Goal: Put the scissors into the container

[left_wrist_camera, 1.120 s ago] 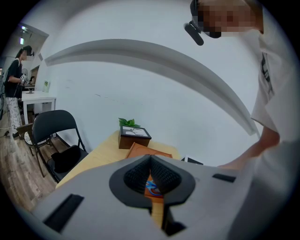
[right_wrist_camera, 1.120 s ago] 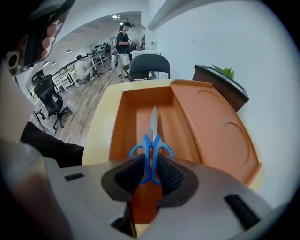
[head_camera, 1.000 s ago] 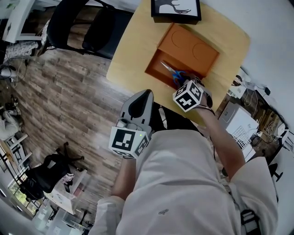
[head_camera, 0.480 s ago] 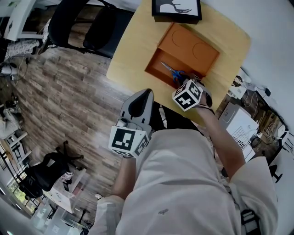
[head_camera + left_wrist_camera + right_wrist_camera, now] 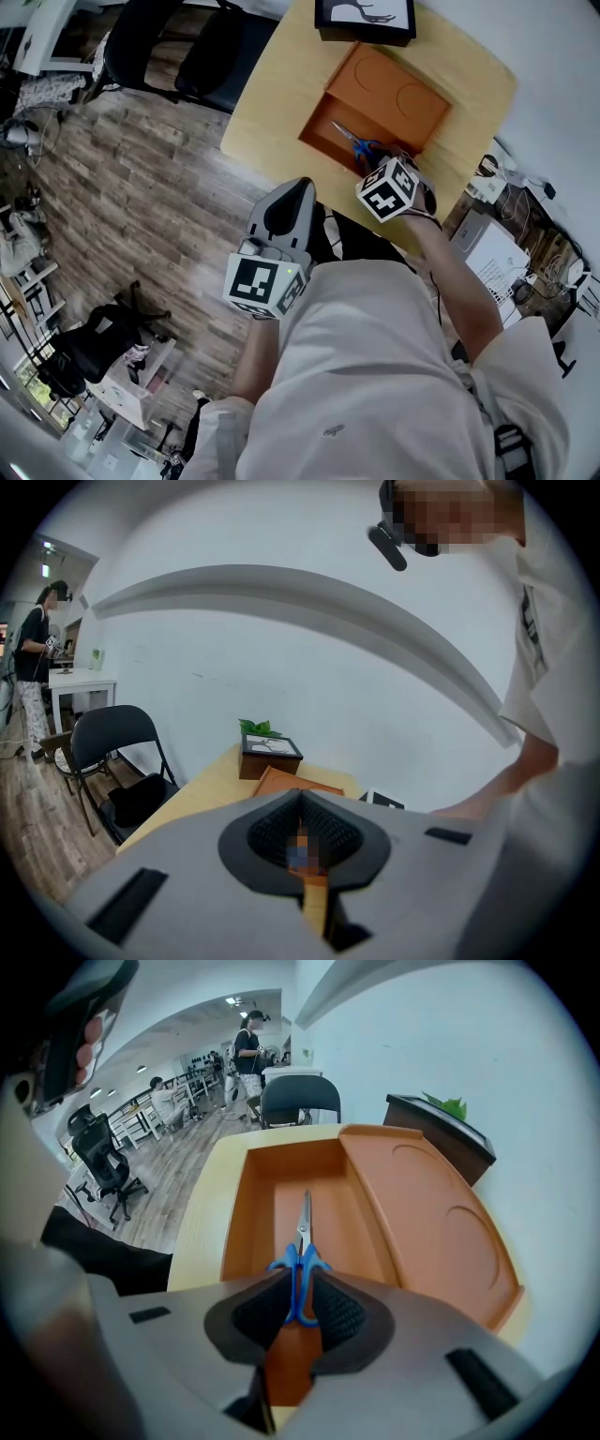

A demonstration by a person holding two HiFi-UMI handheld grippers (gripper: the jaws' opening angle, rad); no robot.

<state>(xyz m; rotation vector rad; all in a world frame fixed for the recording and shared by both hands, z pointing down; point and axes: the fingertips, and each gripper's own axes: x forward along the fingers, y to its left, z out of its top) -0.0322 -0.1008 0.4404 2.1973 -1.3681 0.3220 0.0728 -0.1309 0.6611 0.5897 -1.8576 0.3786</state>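
Observation:
A pair of scissors (image 5: 303,1234) with blue handles and silver blades hangs over the deep left compartment of the orange container (image 5: 433,1227). My right gripper (image 5: 300,1286) is shut on the handles, and the blades point away from me. From the head view, the scissors (image 5: 353,141) lie across the container (image 5: 405,99), with the right gripper (image 5: 377,165) at its near edge. My left gripper (image 5: 298,187) hovers beside the table's near corner, away from the container. Its jaws meet at the tips in the left gripper view (image 5: 301,799), with nothing held.
The container rests on a light wooden table (image 5: 270,94). A black framed picture (image 5: 364,19) with a green plant stands at the table's far end. A black folding chair (image 5: 187,56) is beside the table on the left. People stand far off in the room (image 5: 248,1049).
The right gripper and the scissors have edged slightly farther over the container. The left gripper has stayed where it was.

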